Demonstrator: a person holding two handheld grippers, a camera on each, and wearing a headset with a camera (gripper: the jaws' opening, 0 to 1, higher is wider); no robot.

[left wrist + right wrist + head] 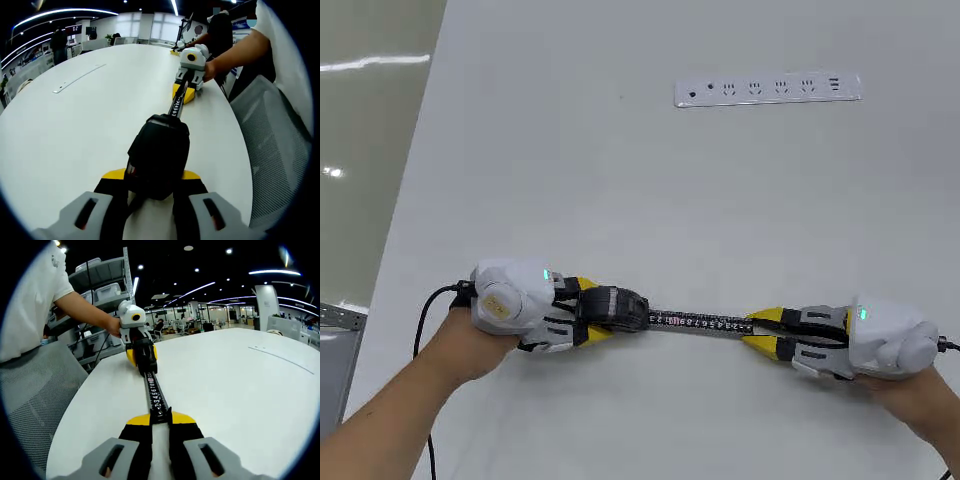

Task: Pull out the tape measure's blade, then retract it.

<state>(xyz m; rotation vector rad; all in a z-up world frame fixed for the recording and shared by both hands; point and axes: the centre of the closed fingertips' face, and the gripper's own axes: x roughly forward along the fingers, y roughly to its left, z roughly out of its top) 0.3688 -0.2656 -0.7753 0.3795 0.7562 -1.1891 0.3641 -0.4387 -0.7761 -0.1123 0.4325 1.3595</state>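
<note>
A black tape measure case (pixel 614 308) sits low over the white table, and my left gripper (pixel 588 310) is shut on it; in the left gripper view the case (pixel 159 161) bulges between the yellow-tipped jaws. Its dark numbered blade (pixel 700 321) runs out to the right. My right gripper (pixel 760 331) is shut on the blade's end. In the right gripper view the blade (pixel 155 396) stretches from the closed jaws to the case (pixel 144 356) held by the other gripper. In the left gripper view the blade (pixel 176 104) leads to the right gripper (pixel 183 93).
A white power strip (pixel 767 89) lies on the far part of the table (pixel 620 180). The table's left edge drops to a greenish floor (pixel 360 120). Grey metal shelving (pixel 100 295) stands behind the person in the right gripper view.
</note>
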